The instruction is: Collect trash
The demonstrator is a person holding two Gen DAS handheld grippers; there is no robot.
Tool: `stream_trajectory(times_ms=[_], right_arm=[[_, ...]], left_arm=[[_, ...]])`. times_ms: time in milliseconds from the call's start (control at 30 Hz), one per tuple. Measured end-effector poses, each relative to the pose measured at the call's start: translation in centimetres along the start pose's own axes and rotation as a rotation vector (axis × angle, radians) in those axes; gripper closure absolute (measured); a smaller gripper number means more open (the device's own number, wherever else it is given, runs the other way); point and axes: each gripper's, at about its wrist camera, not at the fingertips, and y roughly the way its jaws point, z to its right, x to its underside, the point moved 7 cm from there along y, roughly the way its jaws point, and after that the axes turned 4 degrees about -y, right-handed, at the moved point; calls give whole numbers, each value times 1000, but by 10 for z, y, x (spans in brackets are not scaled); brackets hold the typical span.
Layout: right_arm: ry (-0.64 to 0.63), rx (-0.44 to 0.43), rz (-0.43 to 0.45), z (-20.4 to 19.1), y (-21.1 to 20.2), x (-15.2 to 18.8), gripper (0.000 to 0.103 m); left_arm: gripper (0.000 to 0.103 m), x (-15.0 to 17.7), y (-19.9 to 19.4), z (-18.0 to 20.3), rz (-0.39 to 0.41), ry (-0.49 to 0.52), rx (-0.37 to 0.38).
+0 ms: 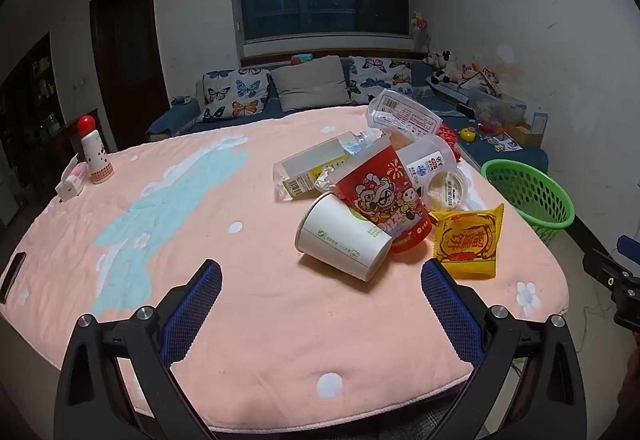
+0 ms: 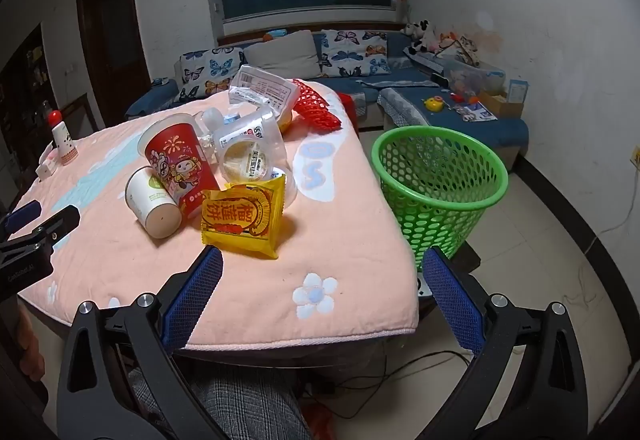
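Observation:
A heap of trash lies on the pink quilted table (image 1: 240,320) (image 2: 340,240): a white paper cup (image 1: 344,240) (image 2: 152,203) on its side, a red printed cup (image 1: 384,199) (image 2: 180,167), a yellow snack packet (image 1: 468,244) (image 2: 244,215), a clear plastic bottle (image 1: 316,163), clear lidded tubs (image 1: 444,187) (image 2: 248,155) and a clear wrapper (image 1: 404,115) (image 2: 264,87). A green mesh basket (image 1: 528,195) (image 2: 436,183) stands on the floor right of the table. My left gripper (image 1: 322,280) is open over the near quilt, short of the white cup. My right gripper (image 2: 324,272) is open by the table's near right corner, just short of the yellow packet.
A red-capped white bottle (image 1: 96,155) (image 2: 64,139) and a small box (image 1: 72,183) sit at the table's far left. A red net (image 2: 316,107) lies behind the heap. A blue sofa (image 1: 312,91) (image 2: 420,95) runs along the far wall. Cables (image 2: 400,372) trail on the floor.

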Motion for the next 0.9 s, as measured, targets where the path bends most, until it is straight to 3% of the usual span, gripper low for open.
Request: stream_trajectory(times_ms=[900], right_arm=[[-6,4,-7,0,3,-1,4]], left_arm=[[6,1,8,0,-9,-3,4]])
